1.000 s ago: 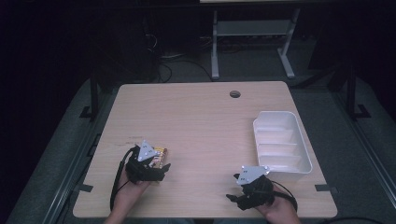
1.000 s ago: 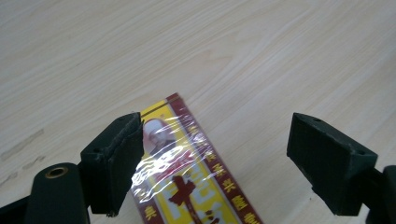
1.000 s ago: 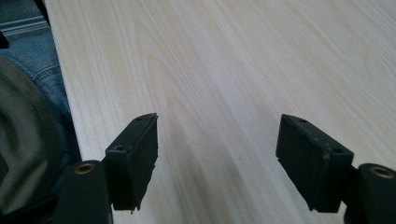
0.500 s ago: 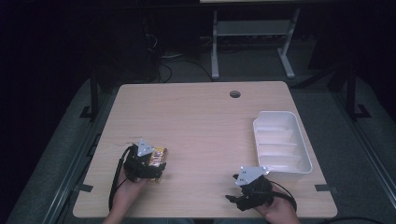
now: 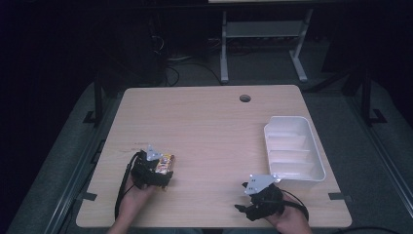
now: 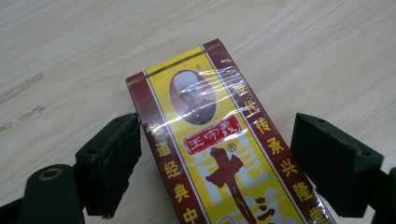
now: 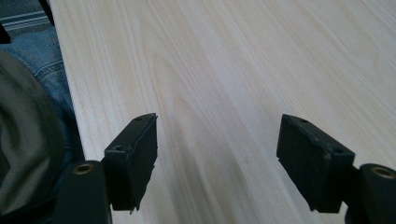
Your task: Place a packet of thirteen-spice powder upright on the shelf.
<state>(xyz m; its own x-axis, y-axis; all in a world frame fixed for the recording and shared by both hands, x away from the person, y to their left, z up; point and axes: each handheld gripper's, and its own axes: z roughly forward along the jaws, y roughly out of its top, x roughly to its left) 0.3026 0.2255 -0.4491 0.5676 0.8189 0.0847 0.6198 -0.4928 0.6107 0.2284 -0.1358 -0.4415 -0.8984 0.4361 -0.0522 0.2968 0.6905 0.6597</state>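
Little has shifted since a second ago: the left gripper (image 5: 155, 168) sits at nearly the same near-left spot on the table (image 5: 209, 131), having eased slightly nearer the person, and the right gripper (image 5: 258, 202) has stayed put near the front edge. On the left, a hand (image 5: 134, 192) holds that gripper over a small red-and-yellow box (image 5: 165, 165) that lies flat on the wood. In the left gripper view the box (image 6: 219, 140) is wrapped in shiny film, printed with a portrait and Chinese characters, and runs between the two black jaws; these stand spread, one on each side of the box, the left one close to its red edge and the right one a little apart from it, so nothing is pinched. Toward the middle the light wooden top is bare, with a round cable hole (image 5: 245, 98) near its far edge. To the right, the right gripper rests low in the person's other hand (image 5: 287, 219), and in the right gripper view its jaws are spread wide over plain wood, with blue denim (image 7: 44, 51) beyond the table's edge. Farthest right, a white plastic tray (image 5: 311, 146) with ribbed compartments lies along the right edge, well apart from the box.
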